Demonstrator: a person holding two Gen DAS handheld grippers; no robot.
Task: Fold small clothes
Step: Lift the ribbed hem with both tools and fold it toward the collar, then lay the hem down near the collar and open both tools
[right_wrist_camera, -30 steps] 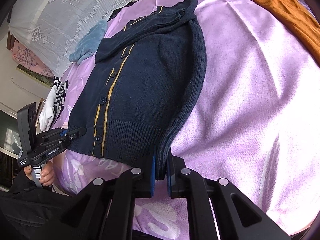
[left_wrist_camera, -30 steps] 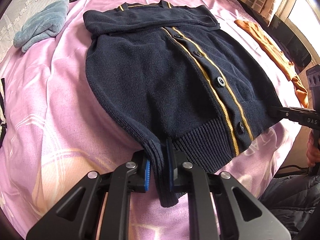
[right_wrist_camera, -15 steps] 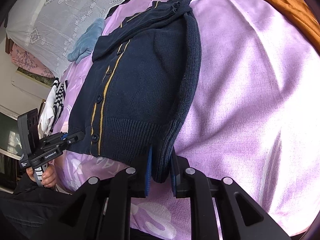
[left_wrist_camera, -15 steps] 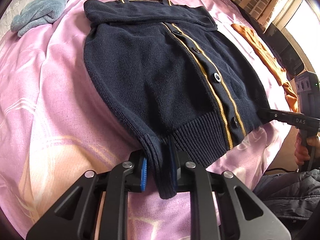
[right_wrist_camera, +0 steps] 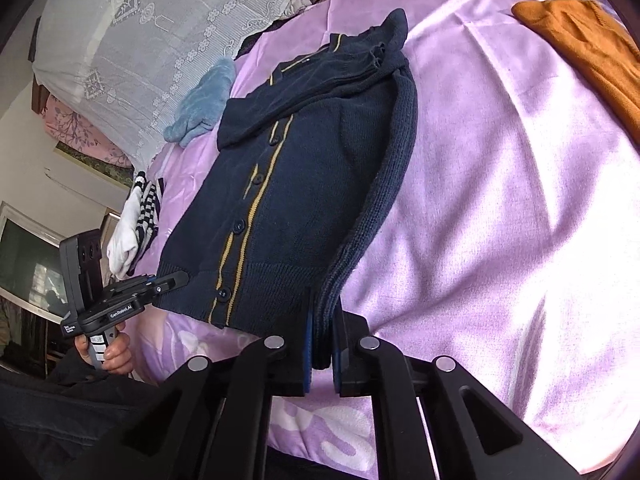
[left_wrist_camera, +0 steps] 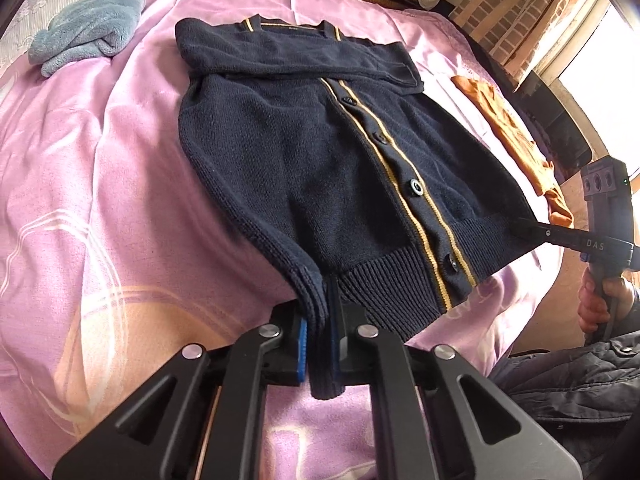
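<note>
Bed (left_wrist_camera: 100,184), pink cover: a navy cardigan (left_wrist_camera: 320,168) lies flat at its middle, buttoned, both sleeves already folded across the chest. The bottom-to-collar fold is judged outstanding; the hem is only pinched and barely raised. An orange garment (right_wrist_camera: 592,40), blue towel (left_wrist_camera: 88,36) and striped piece (right_wrist_camera: 144,204) lie apart, unfolded. Left gripper (left_wrist_camera: 320,344) is clamped narrow on one hem corner, knit bunched between the pads; right gripper (right_wrist_camera: 322,344) likewise on the other corner. Hidden: the cardigan's underside and the sleeve ends; the person shows only as hands and dark clothing.
</note>
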